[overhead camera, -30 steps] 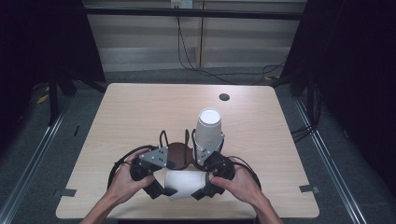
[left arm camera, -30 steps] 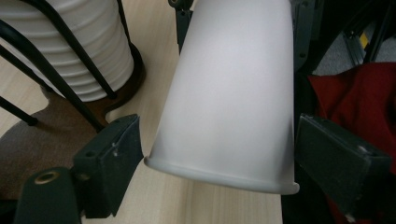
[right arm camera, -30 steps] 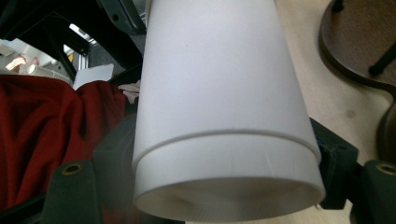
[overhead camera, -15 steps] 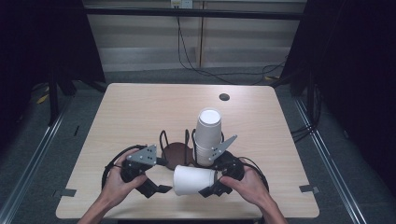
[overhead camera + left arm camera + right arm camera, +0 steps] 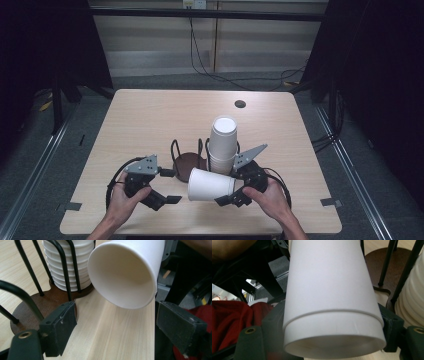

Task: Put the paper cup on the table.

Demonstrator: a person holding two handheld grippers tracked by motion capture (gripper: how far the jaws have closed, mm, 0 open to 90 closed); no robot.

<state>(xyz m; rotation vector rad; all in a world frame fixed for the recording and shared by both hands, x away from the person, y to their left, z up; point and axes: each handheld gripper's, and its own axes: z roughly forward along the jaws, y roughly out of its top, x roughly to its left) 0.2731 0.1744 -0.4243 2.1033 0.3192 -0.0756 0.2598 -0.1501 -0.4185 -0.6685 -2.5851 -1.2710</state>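
- The left tool point(image 5: 172, 186) no longer touches the paper cup point(image 5: 211, 184); a second ago it sat against the cup's open end, and now it stands apart from it, nearer the worktop's point(image 5: 150, 120) left side, with a strip of bare wood between.
- The left tool's jaws stand spread with nothing between them; in the left gripper view the cup's mouth point(image 5: 122, 277) hangs just beyond them.
- The right tool point(image 5: 235, 192) alone carries the cup, gripping it near its base, and sits further right than a second ago.
- The cup lies on its side, shifted rightward, its base end now in front of the stack of cups point(image 5: 223, 145) in the holder point(image 5: 187, 162).
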